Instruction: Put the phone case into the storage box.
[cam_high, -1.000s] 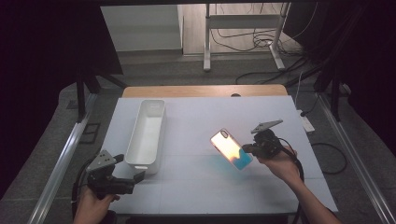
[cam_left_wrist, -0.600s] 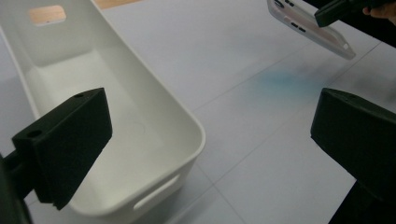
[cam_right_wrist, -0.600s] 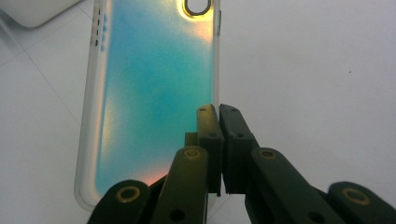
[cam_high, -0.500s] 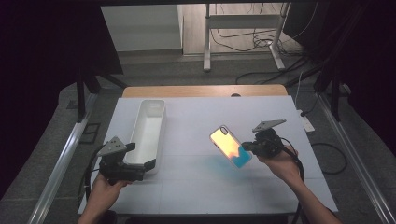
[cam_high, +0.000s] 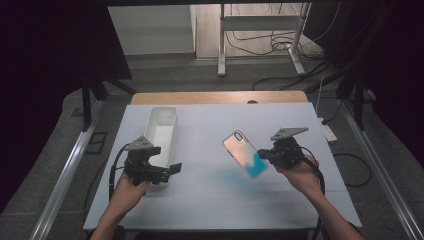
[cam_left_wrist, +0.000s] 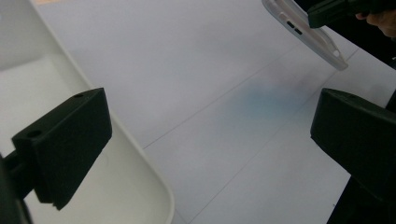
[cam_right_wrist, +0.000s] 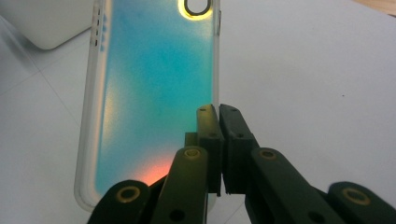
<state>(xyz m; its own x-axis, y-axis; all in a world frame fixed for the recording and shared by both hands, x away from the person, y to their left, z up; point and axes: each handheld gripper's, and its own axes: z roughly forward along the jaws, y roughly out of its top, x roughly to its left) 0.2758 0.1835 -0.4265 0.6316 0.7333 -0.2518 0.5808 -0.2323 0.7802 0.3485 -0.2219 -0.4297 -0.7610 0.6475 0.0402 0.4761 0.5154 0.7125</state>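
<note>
White surface carries a long white plastic tray; beside it the left tool gapes, seemingly to receive the iridescent translucent phone case pinched aloft by the right tool.

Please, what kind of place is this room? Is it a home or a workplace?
Probably a lab or recording workspace, not a home. A table covered in white stands between dark curtains, loose cables lie on the floor behind it, and a person works with a hand-held tool in each hand, left and right.
</note>
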